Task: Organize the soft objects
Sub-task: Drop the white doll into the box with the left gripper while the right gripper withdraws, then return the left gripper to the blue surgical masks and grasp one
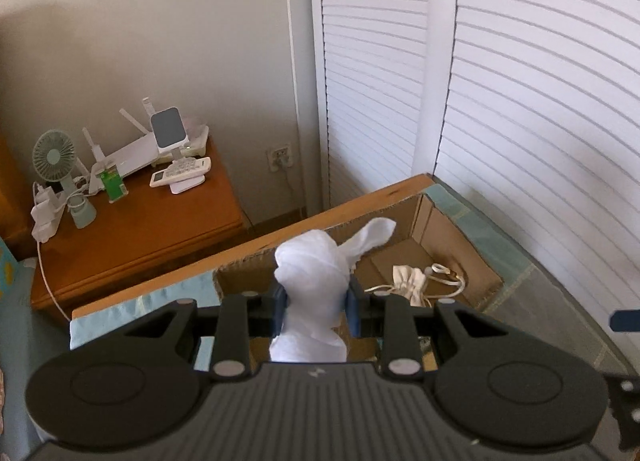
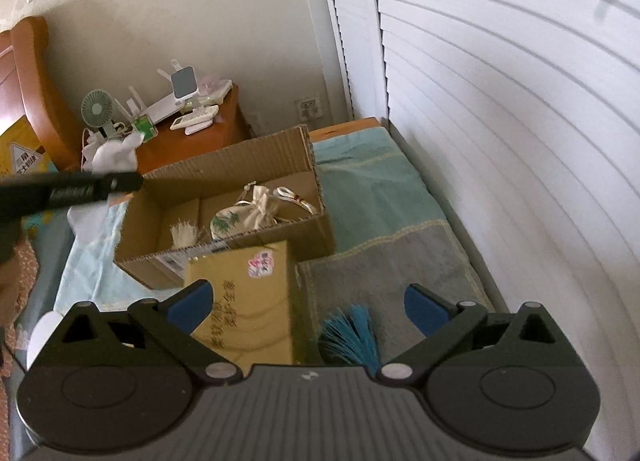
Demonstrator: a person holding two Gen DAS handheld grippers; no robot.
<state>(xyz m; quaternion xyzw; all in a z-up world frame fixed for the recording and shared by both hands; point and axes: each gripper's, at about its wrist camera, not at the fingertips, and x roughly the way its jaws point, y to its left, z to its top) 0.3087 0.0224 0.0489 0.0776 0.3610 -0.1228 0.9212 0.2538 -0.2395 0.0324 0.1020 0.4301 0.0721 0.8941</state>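
White cloth bundle (image 1: 310,285): soft, wrapped fabric with one loose flap pointing up and right. Clamped between the blue pads (image 1: 281,308) of the left hand-held gripper (image 1: 316,307), whose jaws are drawn in tight on its sides. Held above the near edge of the cardboard box (image 1: 456,229); in the right wrist view the same bundle (image 2: 114,155) shows over the box's left end, above the left tool's dark body.

Cardboard box (image 2: 240,165): open-topped, corrugated, standing on the bed. Contents: a cream drawstring pouch (image 2: 244,213) printed with green leaves, its cords (image 2: 298,197) trailing to the right, and a pale tassel (image 2: 182,231) at the left end. The left wrist view shows the pouch (image 1: 408,279) and cords only.

Right hand-held gripper (image 2: 306,303): jaws spread wide, blue pads (image 2: 190,301) well apart, nothing between them. It hangs over a yellowish carton (image 2: 248,293) with printed characters and a pink sticker, just in front of the box, and a blue tassel (image 2: 354,335) lying on a grey towel (image 2: 400,269).

Bed covering: teal sheet (image 2: 368,185) under the box, the grey towel laid on it beside the carton.

Wooden nightstand (image 1: 160,221): orange-brown surface beyond the bed, carrying a small green fan (image 1: 54,157), a white router (image 1: 132,155), a remote control (image 1: 180,172) and a green packet (image 1: 114,183).

White louvred doors (image 1: 520,101): along the right side.
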